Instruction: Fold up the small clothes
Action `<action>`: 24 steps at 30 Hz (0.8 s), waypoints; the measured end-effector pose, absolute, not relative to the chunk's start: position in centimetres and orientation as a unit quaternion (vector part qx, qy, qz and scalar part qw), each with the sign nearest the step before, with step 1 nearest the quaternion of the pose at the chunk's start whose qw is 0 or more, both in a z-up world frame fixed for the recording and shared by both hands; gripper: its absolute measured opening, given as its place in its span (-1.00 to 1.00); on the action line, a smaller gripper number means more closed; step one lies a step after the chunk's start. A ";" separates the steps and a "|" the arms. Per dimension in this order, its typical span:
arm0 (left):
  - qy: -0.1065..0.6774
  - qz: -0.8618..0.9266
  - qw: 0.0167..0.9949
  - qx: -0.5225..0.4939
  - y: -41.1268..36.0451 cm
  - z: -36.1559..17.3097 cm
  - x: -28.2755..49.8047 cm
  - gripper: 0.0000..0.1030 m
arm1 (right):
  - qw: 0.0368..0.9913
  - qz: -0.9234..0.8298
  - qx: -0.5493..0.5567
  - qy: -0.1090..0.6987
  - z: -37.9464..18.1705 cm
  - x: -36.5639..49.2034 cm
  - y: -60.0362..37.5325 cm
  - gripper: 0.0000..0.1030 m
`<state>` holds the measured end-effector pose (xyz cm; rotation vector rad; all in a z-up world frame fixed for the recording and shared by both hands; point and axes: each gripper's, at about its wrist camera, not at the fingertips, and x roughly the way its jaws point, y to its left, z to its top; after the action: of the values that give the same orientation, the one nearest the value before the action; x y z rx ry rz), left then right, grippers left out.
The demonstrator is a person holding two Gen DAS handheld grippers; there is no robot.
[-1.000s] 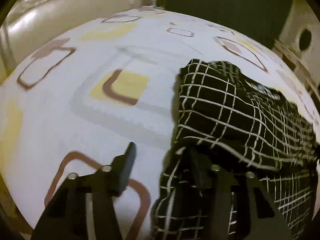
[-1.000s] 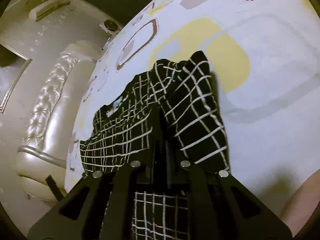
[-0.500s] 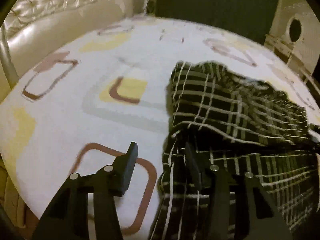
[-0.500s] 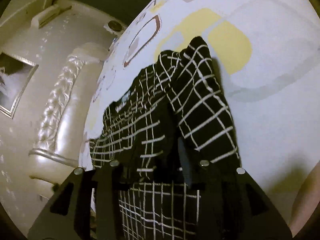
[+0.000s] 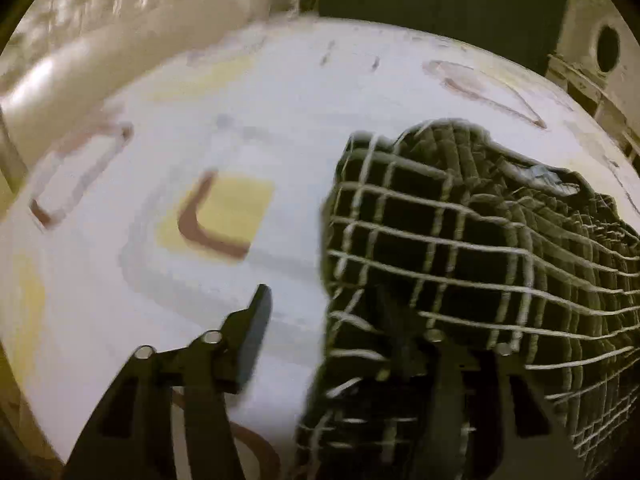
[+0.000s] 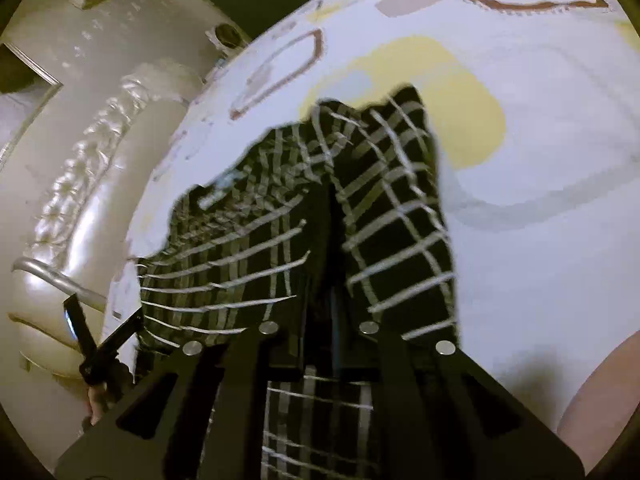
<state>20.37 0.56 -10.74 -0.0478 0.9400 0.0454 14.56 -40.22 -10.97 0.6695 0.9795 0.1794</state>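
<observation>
A black garment w/ white grid lines (image 5: 460, 248) is seen bunched on a bed sheet (image 5: 280, 92), white w/ yellow patches and brown rounded outlines; the garment serves as landmark for the rest. In the left wrist view it lies to the right of a yellow square (image 5: 228, 216) printed on the sheet, a grey band of the print passing between them; a pale label is seen near its far edge. The left gripper (image 5: 324, 320) is seen spread wide; one finger (image 5: 256, 320) is bare over the sheet just left of the garment, the other is buried in the cloth's near folds; no pinch is shown. The right gripper (image 6: 320, 316) is seen w/ fingers close together, a fold of the garment (image 6: 304, 216) clamped between them, cloth draped to both sides and below. In the right wrist view a large yellow patch (image 6: 448, 108) is printed just beyond the garment's far corner. A cream tufted headboard (image 6: 80, 184) is seen beyond the sheet's edge, left of the garment; frames are blurred, so finer room detail can't be told.
</observation>
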 end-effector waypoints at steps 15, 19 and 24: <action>0.476 -0.094 0.862 -0.146 3.6 -6.9 24.7 0.19 | 0.830 0.114 0.331 0.433 -9.3 14.0 -41.9 -0.61; 0.496 -0.071 0.854 -0.140 4.3 -8.1 26.8 0.19 | 0.834 0.109 0.341 0.419 -8.8 14.1 -43.0 -0.45; 0.519 -0.088 0.837 -0.149 4.6 -9.7 28.2 0.30 | 0.830 0.099 0.345 0.426 -9.7 15.6 -44.3 -0.19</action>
<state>28.17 4.59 -9.74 -0.3157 1.0980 -0.1857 15.60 -44.35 -9.74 0.7328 0.9043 0.2091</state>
